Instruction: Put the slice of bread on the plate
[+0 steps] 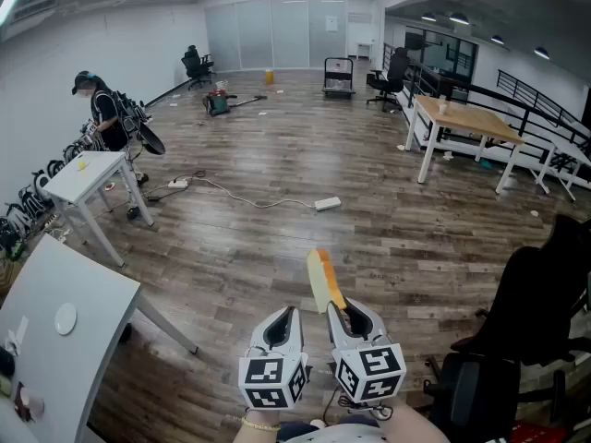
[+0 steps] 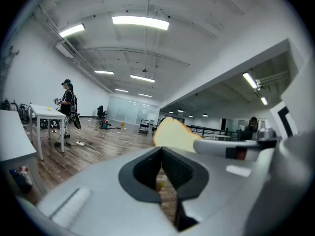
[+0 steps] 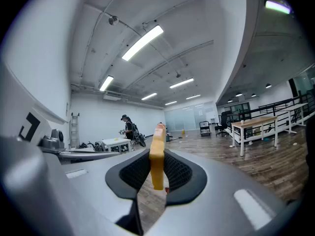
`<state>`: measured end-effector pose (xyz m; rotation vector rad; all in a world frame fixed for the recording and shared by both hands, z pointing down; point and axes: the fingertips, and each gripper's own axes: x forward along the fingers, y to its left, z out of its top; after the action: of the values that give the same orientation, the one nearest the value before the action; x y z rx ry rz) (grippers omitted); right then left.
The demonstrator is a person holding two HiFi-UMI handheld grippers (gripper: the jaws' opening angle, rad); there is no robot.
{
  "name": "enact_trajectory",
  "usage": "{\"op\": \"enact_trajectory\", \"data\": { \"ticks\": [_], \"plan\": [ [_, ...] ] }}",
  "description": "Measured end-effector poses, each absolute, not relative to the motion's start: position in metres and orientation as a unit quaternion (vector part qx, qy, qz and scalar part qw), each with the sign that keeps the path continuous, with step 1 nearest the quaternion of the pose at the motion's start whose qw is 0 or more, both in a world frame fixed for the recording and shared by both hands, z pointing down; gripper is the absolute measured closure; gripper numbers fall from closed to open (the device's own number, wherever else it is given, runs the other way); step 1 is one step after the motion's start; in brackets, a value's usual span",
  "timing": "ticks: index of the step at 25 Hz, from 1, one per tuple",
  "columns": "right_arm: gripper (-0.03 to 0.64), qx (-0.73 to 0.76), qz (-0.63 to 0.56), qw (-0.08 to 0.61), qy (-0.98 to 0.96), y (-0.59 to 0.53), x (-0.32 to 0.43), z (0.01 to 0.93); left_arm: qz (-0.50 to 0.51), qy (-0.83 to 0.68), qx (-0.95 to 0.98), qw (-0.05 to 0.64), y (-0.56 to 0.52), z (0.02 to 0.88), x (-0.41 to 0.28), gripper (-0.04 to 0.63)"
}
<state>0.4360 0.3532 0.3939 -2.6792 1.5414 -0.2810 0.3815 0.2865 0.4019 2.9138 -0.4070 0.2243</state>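
Note:
A slice of bread (image 1: 323, 280) with a yellow-brown crust stands on edge, pinched between the pads of my right gripper (image 1: 346, 317). In the right gripper view the bread (image 3: 157, 156) rises straight up out of the right gripper (image 3: 156, 168). Beside it my left gripper (image 1: 282, 326) holds nothing and its jaws are together. The left gripper view shows the bread (image 2: 172, 134) beyond the left gripper (image 2: 161, 168). Both are held level over the wooden floor. A small white plate (image 1: 65, 318) lies on a light grey table (image 1: 88, 284) at the far left, well away from both grippers.
A person (image 1: 103, 116) stands by a small white table (image 1: 92, 175) at the back left. A cable and power strip (image 1: 326, 203) lie on the floor ahead. A black office chair (image 1: 526, 330) is close on the right. A wooden-topped table (image 1: 462, 118) stands at the back right.

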Motion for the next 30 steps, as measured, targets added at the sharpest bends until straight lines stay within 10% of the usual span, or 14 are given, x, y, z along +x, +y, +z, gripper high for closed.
{"op": "enact_trajectory", "data": {
  "ticks": [30],
  "plan": [
    [0.534,-0.646,-0.104,-0.009,0.756,-0.058,0.095,0.398,0.029,-0.489,0.864,0.119,-0.084,0.397,-0.024,0.588]
  ]
}}
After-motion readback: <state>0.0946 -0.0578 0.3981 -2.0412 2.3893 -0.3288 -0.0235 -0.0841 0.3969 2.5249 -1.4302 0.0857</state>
